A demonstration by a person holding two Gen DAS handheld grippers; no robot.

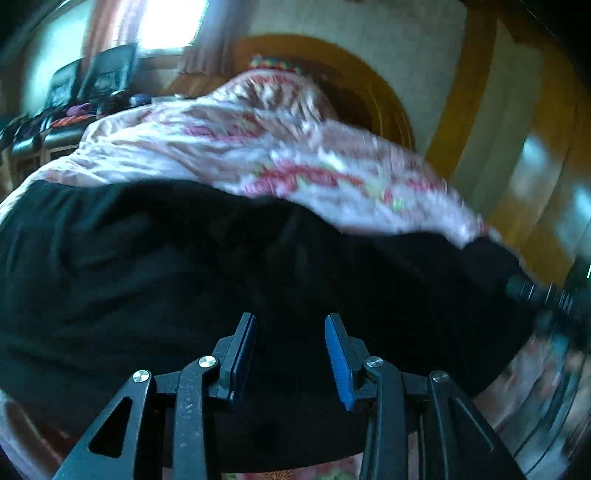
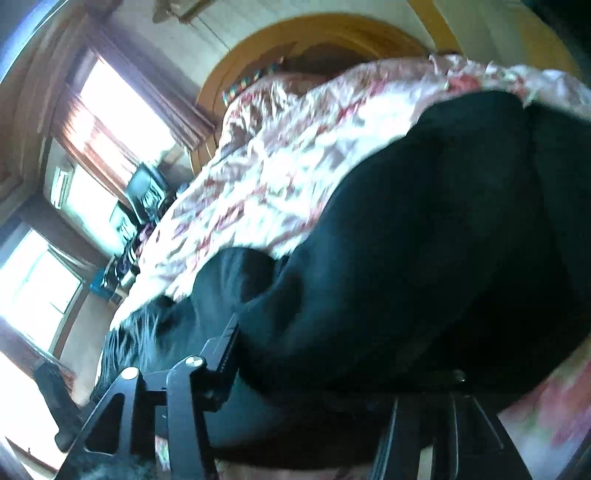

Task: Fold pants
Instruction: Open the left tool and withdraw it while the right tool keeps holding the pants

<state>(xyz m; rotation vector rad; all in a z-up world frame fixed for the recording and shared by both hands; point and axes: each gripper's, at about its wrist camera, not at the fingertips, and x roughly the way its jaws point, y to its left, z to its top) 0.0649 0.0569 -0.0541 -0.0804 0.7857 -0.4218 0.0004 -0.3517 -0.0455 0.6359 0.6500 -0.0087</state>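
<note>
1. Hovering low over the black pants (image 1: 184, 277), with the left gripper (image 1: 290, 325) spread wide — dark pad on one finger, blue pad (image 1: 338, 358) on the other, and only dark cloth seen through the gap, nothing pinched between the two.
2. Spreading across most of the left wrist view just ahead of and beneath the fingers: black fabric lying on a bed with a pink floral bedspread (image 1: 236, 147), the far edge of the cloth meeting the print.
3. Showing at the right border of that same view, blurred: the other tool (image 1: 546, 295), close against the corner of the pants.
4. Draping over the right gripper (image 2: 332, 369) in the right wrist view — a thick fold of the pants (image 2: 424, 258) bunched between and over the fingers, the left finger (image 2: 225, 350) pressed against the cloth, the right one buried under it.
5. Impossible to judge how far that gripper is parted, or whether it truly clamps the fold.
6. Lying beyond the bunched fabric: bedspread (image 2: 277, 166), then a curved wooden headboard (image 2: 332, 29) and bright windows (image 2: 110, 122) off to the side.
</note>
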